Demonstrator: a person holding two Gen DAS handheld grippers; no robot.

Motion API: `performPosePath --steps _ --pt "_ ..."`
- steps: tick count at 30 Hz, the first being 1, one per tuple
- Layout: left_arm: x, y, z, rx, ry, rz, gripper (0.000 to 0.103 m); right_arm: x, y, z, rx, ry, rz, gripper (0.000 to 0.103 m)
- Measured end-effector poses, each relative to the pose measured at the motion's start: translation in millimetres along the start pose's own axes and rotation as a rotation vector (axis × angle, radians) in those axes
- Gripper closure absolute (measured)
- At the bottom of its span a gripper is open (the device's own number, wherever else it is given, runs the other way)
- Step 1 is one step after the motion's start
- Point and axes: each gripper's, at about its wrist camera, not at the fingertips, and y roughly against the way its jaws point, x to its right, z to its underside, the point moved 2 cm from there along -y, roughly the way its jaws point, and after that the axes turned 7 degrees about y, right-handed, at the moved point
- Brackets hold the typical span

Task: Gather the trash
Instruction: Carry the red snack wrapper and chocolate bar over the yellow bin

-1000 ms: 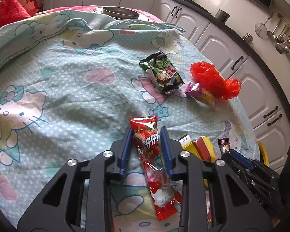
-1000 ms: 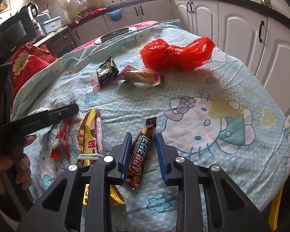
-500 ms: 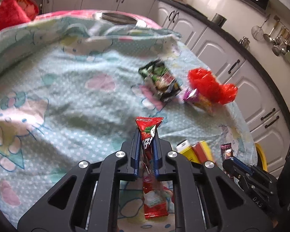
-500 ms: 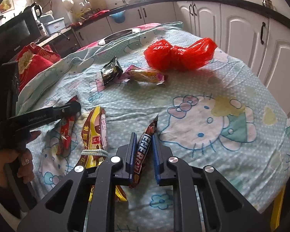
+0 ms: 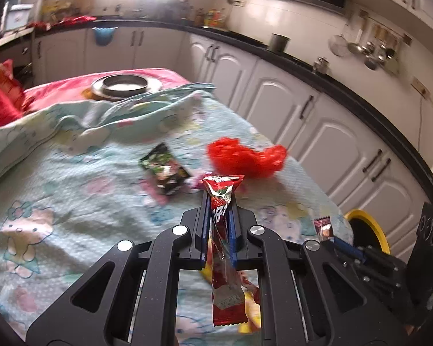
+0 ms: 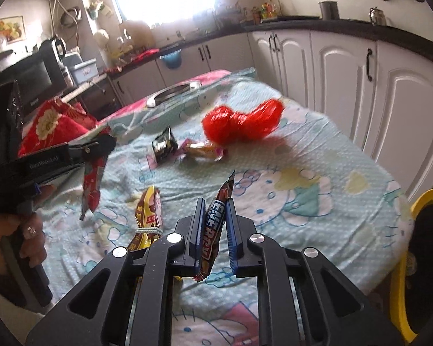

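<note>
Currently the collection is partway done: the left gripper (image 5: 218,216) is clamped on a red strawberry wrapper (image 5: 225,282), and the right gripper (image 6: 213,225) is clamped on a brown energy-bar wrapper (image 6: 213,230), both clear of the tablecloth (image 6: 317,201). Neither is yet in the yellow-rimmed bin (image 6: 427,199) beside the table. Left on the cloth: a yellow wrapper (image 6: 148,213), a dark packet (image 6: 164,144), a pink-and-gold wrapper (image 6: 203,150) and a red plastic bag (image 6: 242,124).

Bare cloth (image 6: 317,178) lies open right of the red bag (image 6: 242,124) and dark packet (image 6: 164,144).
</note>
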Motion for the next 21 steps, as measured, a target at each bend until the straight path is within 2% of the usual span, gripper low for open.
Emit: performPosePath --steps 13,21 --pt "78 3 10 0.011 -0.141 0.095 0.097 38 73 -4 0.121 -0.033 0.086 0.090" --pt "118 5 15 0.015 -0.209 0.145 0.097 59 108 3 0.162 -0.050 0.144 0.090"
